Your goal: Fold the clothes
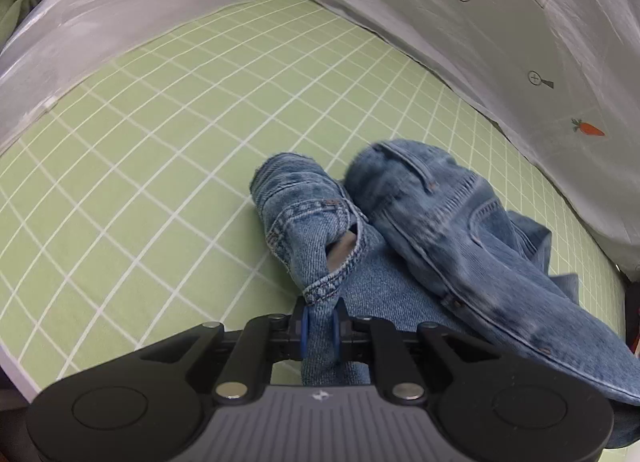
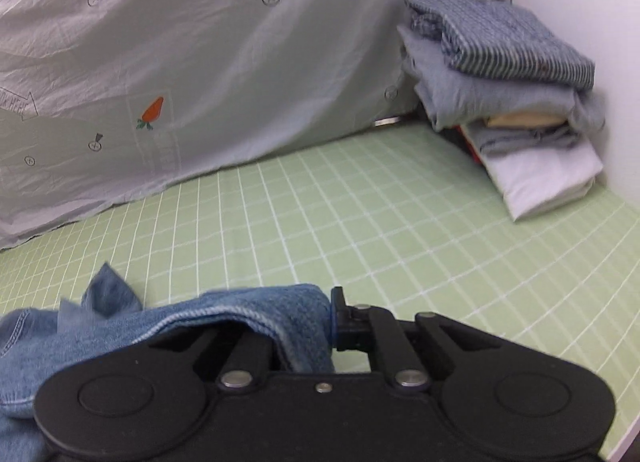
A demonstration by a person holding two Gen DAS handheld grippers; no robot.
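Observation:
A pair of blue denim jeans (image 1: 460, 230) lies bunched on the green grid mat (image 1: 168, 150), waistband and pocket seams showing. My left gripper (image 1: 320, 326) is shut on a fold of the jeans near a pocket opening. In the right wrist view the jeans (image 2: 248, 314) drape over my right gripper (image 2: 316, 322), which is shut on the denim; its left finger is hidden under the cloth. The mat also shows in this view (image 2: 360, 214).
A grey sheet (image 2: 200, 62) with a carrot print hangs behind the mat, also in the left wrist view (image 1: 500, 22). A stack of folded clothes (image 2: 508, 102) sits at the back right corner against a white wall. Open mat lies left of the jeans.

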